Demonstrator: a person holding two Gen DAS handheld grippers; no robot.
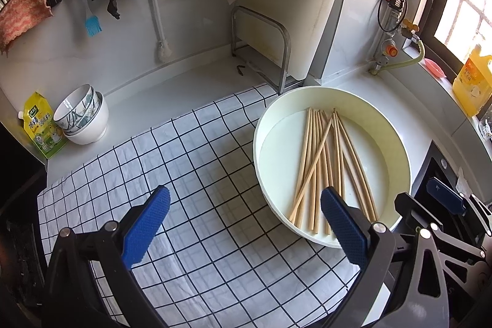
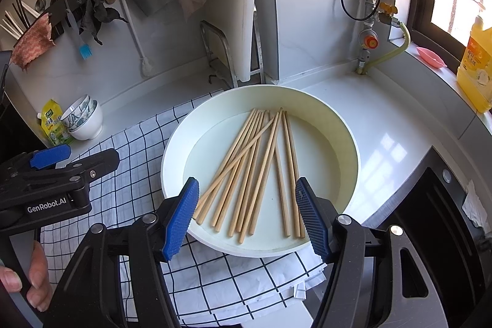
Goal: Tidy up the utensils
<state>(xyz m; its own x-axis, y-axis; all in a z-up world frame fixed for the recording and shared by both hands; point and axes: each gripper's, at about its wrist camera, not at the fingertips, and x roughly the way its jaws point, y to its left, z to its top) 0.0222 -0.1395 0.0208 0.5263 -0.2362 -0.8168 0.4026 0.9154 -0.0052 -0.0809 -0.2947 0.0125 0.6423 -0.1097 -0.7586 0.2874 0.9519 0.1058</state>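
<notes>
Several wooden chopsticks [image 2: 258, 168] lie loosely crossed in a round cream basin [image 2: 347, 131] on the counter. My right gripper [image 2: 246, 192] hangs open just above the basin's near rim, its blue pads on either side of the chopsticks' near ends, touching none. My left gripper [image 1: 244, 202] is open over the checked cloth [image 1: 172, 162], left of the basin [image 1: 267, 125], nothing between its pads. In the left wrist view the chopsticks [image 1: 326, 165] sit to the right, and the right gripper's blue pad [image 1: 446, 194] shows at the far right edge.
Stacked bowls [image 1: 83, 116] and a yellow-green pouch [image 1: 40, 125] stand at the back left. A metal rack [image 1: 261, 48] and white boards lean at the back wall. A yellow bottle [image 2: 475, 66] is on the windowsill. A black hob [image 2: 436, 214] lies to the right. A hand [image 2: 30, 275] holds the left gripper.
</notes>
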